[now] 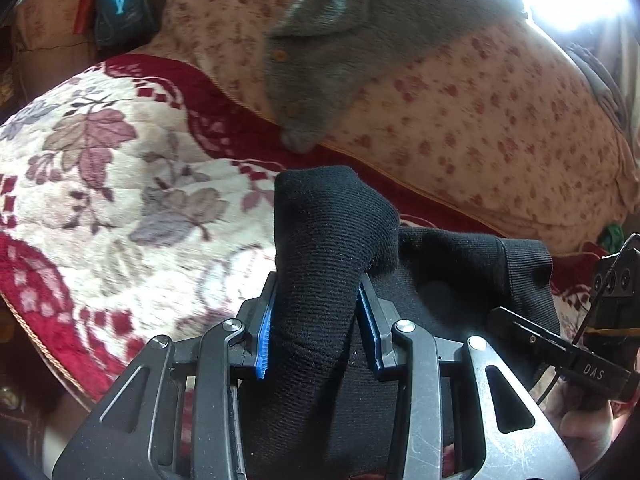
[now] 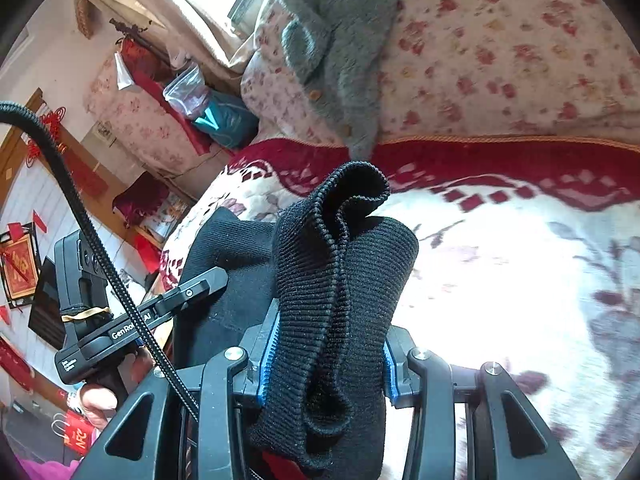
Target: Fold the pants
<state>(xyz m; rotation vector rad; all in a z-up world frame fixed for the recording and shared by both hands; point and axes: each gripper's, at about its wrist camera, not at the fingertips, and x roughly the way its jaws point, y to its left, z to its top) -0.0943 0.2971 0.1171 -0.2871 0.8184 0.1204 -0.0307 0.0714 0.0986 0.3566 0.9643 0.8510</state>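
1. This is a home, most likely a bedroom or living room with a bed.
2. A thick floral blanket in red and cream covers the surface.
3. A rolled quilt with small flowers lies behind it, with a grey cardigan on top.
4. Red paper decorations hang on the wall.

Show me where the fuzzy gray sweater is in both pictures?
Left wrist view: the gray sweater lies top centre, draped over the flowered pillow, beyond the black pants in the left tool.
Right wrist view: the gray sweater hangs top centre, left of the same pillow, above the right tool.
Shared landmark: the red blanket border just below the sweater's tip.
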